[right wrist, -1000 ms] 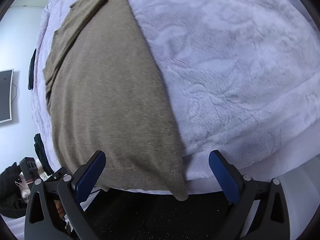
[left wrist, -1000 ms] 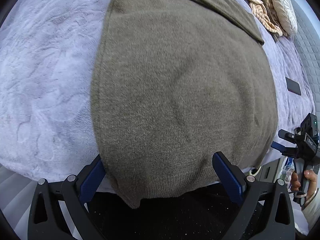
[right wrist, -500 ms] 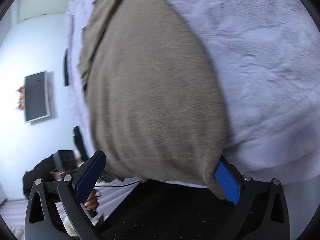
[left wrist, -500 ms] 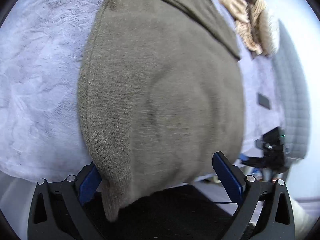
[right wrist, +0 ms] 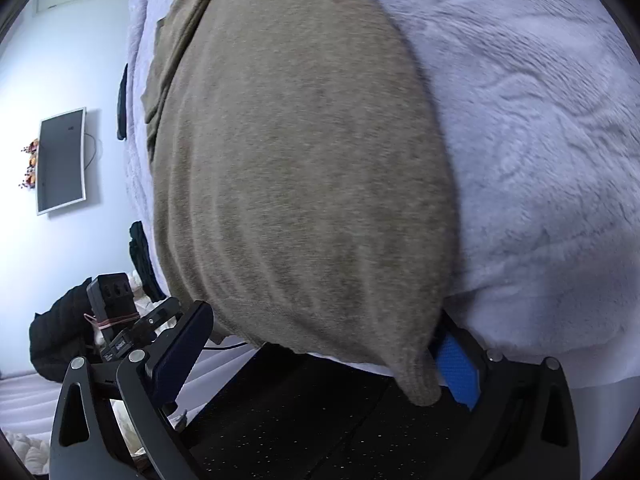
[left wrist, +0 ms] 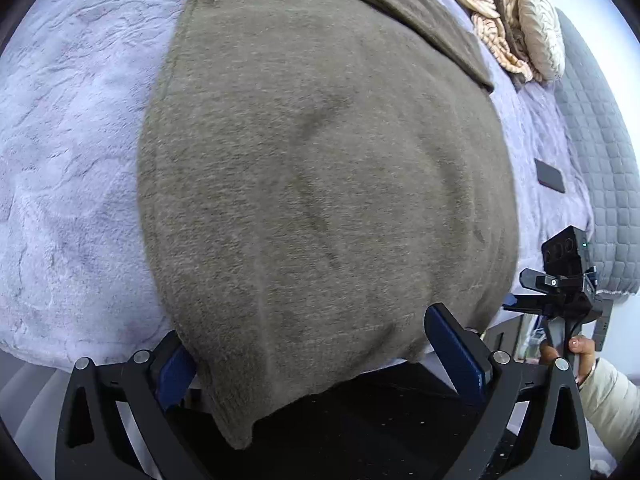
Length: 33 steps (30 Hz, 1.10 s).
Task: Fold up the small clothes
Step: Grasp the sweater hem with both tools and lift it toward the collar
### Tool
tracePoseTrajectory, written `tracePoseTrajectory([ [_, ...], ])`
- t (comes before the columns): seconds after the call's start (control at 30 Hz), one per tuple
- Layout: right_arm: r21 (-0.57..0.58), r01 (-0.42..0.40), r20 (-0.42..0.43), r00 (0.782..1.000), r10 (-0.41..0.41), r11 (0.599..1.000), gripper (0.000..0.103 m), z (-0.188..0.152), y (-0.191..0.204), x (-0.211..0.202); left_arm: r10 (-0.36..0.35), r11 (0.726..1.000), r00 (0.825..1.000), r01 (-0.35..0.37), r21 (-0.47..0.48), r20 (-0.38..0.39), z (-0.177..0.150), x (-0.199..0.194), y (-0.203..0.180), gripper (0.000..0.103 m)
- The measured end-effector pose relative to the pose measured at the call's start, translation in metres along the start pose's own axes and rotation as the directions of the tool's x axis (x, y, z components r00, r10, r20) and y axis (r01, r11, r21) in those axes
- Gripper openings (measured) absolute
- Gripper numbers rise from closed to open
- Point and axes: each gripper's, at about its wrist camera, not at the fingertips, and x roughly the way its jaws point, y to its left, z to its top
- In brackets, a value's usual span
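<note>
An olive-brown knit garment (left wrist: 320, 168) lies spread flat on a lavender fleece blanket (left wrist: 68, 168), its hem hanging over the bed's near edge. My left gripper (left wrist: 316, 360) is open at the hem, and the garment's left corner droops beside its left finger (left wrist: 176, 364). In the right wrist view the same garment (right wrist: 300, 168) fills the middle. My right gripper (right wrist: 320, 356) is open, and the garment's right corner hangs in front of its right pad (right wrist: 456, 364). Each gripper shows in the other's view: the right gripper (left wrist: 532, 292) and the left gripper (right wrist: 160, 312).
Striped beige clothes (left wrist: 484, 16) and a cream cushion (left wrist: 540, 36) lie at the bed's far end. A dark flat object (left wrist: 550, 178) rests on the blanket beside a grey quilted cover (left wrist: 600, 152). A wall screen (right wrist: 60, 160) and dark clothes (right wrist: 56, 332) are beyond the bed.
Both grippers have closed in on the hem's two corners and tilted. The hem, slack between the fingers before, now bulges up over them, and each corner sits against an outer finger.
</note>
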Motion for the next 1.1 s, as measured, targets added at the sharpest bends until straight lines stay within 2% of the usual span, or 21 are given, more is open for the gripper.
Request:
tracePoseTrajectory([
  [0.07, -0.022, -0.039, 0.0, 0.999, 0.039, 0.999, 0.101, 0.0, 0.005, -0.002, -0.052, 0.999, 0.999, 0.052, -0.005, 0.012, 0.0, 0.0, -0.004, 0.102],
  [0.13, -0.042, -0.048, -0.008, 0.999, 0.048, 0.998, 0.1, 0.0, 0.011, -0.001, -0.07, 0.997, 0.997, 0.07, -0.009, 0.01, -0.001, 0.002, -0.007, 0.102],
  [0.2, -0.05, -0.03, -0.019, 0.999, 0.029, 0.998, 0.1, 0.001, 0.012, 0.003, -0.039, 0.999, 0.999, 0.039, -0.006, -0.001, -0.001, 0.008, -0.008, 0.101],
  [0.23, -0.044, -0.015, -0.024, 1.0, 0.014, 0.999, 0.098, 0.003, 0.009, 0.006, -0.014, 1.0, 1.0, 0.014, 0.0, -0.004, -0.001, 0.009, -0.009, 0.095],
  [0.27, -0.035, -0.009, -0.026, 1.0, 0.008, 0.999, 0.086, 0.005, 0.011, 0.01, 0.025, 1.0, 1.0, -0.025, 0.009, -0.007, -0.001, 0.009, -0.011, 0.089],
  [0.3, -0.023, 0.009, -0.03, 1.0, -0.01, 1.0, 0.064, 0.006, 0.008, 0.011, 0.051, 0.999, 0.999, -0.051, 0.018, -0.01, 0.0, 0.01, -0.013, 0.086],
  [0.33, -0.009, 0.05, -0.037, 0.998, -0.05, 0.999, 0.052, 0.007, 0.005, 0.013, 0.072, 0.997, 0.997, -0.072, 0.027, -0.009, 0.0, 0.01, -0.015, 0.079],
  [0.37, -0.009, 0.071, -0.044, 0.996, -0.072, 0.997, 0.032, 0.007, 0.004, 0.013, 0.087, 0.996, 0.996, -0.086, 0.032, -0.009, 0.0, 0.009, -0.015, 0.073],
  [0.4, -0.016, 0.071, -0.047, 0.996, -0.072, 0.997, 0.022, 0.005, 0.005, 0.012, 0.093, 0.995, 0.996, -0.093, 0.033, -0.009, -0.001, 0.008, -0.015, 0.07],
  [0.47, -0.041, 0.048, -0.045, 0.998, -0.049, 0.998, 0.016, 0.003, 0.008, 0.007, 0.092, 0.995, 0.996, -0.091, 0.028, -0.012, -0.001, 0.003, -0.011, 0.05],
  [0.53, -0.067, 0.019, -0.042, 0.999, -0.021, 0.998, 0.014, 0.0, 0.015, 0.001, 0.071, 0.997, 0.997, -0.071, 0.023, -0.014, 0.0, -0.003, -0.005, 0.037],
  [0.6, -0.078, -0.016, -0.042, 0.999, 0.013, 0.997, 0.014, 0.0, 0.021, -0.003, 0.046, 0.999, 0.999, -0.046, 0.014, -0.014, 0.001, -0.006, 0.001, 0.03],
  [0.67, -0.083, -0.036, -0.038, 0.999, 0.033, 0.996, 0.013, 0.001, 0.025, -0.006, 0.02, 1.0, 1.0, -0.021, -0.012, -0.012, 0.0, -0.006, 0.005, 0.029],
  [0.8, -0.059, -0.035, -0.064, 0.997, 0.032, 0.998, 0.016, 0.004, 0.02, 0.002, 0.053, 0.996, 0.998, -0.055, -0.069, -0.026, -0.007, -0.003, 0.016, 0.029],
  [0.83, -0.052, -0.032, -0.071, 0.997, 0.028, 0.998, 0.018, 0.004, 0.018, 0.004, 0.049, 0.995, 0.998, -0.052, -0.083, -0.032, -0.008, -0.001, 0.018, 0.032],
  [0.87, -0.048, -0.018, -0.081, 0.997, 0.014, 0.999, 0.018, 0.005, 0.015, 0.006, 0.043, 0.995, 0.999, -0.046, -0.091, -0.032, -0.009, 0.0, 0.016, 0.042],
  [0.9, -0.045, -0.009, -0.088, 0.996, 0.005, 0.999, 0.023, 0.005, 0.016, 0.009, 0.027, 0.995, 0.999, -0.03, -0.093, -0.033, -0.009, 0.001, 0.015, 0.05],
  [0.93, -0.038, 0.009, -0.097, 0.995, -0.012, 0.999, 0.028, 0.005, 0.015, 0.012, 0.009, 0.996, 0.999, -0.012, -0.088, -0.033, -0.009, 0.002, 0.012, 0.065],
  [0.97, -0.033, 0.02, -0.102, 0.995, -0.024, 0.999, 0.041, 0.006, 0.014, 0.014, 0.011, 0.997, 0.999, -0.013, -0.072, -0.03, -0.01, 0.004, 0.008, 0.072],
  [1.0, -0.034, 0.029, -0.103, 0.994, -0.033, 0.999, 0.05, 0.006, 0.013, 0.015, 0.033, 0.998, 0.999, -0.034, -0.043, -0.031, -0.01, 0.006, 0.001, 0.072],
  [1.1, -0.035, 0.04, -0.104, 0.994, -0.043, 0.999, 0.049, 0.008, 0.011, 0.023, 0.114, 0.993, 0.993, -0.112, 0.045, -0.037, -0.009, 0.018, -0.016, 0.072],
])
